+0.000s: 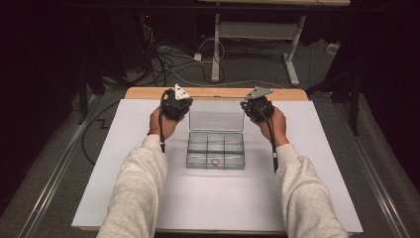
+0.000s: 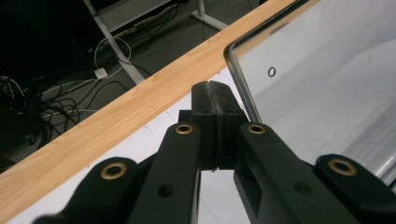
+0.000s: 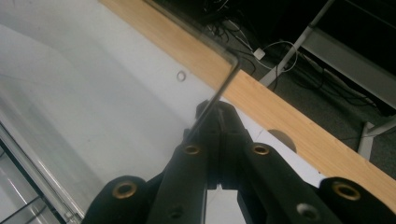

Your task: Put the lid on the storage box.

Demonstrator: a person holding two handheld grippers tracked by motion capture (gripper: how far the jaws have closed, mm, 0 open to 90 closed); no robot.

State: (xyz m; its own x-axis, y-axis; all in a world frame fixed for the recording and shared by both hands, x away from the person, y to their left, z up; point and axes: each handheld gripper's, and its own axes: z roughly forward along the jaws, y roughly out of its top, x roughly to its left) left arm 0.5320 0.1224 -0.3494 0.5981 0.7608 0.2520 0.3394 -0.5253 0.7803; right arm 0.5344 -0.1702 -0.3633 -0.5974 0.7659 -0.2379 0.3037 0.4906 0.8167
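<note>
Because the clear plastic compartment box (image 1: 216, 149) at the middle of the bench (image 1: 99, 163) is thin-walled, it looks light, stiff, slippery and easy to crack, so its raised lid (image 1: 216, 120) is best taken by the side edges near the top corners. The left gripper (image 1: 176, 105) sits just beside the lid's left edge, jaws fully together on nothing. The right gripper (image 1: 256, 106), jaws likewise closed, lies against the right edge (image 3: 219, 91).

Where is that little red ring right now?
In the high view, the small red ring lies in the front middle compartment of the clear plastic divided box at the centre of the white table mat.
</note>
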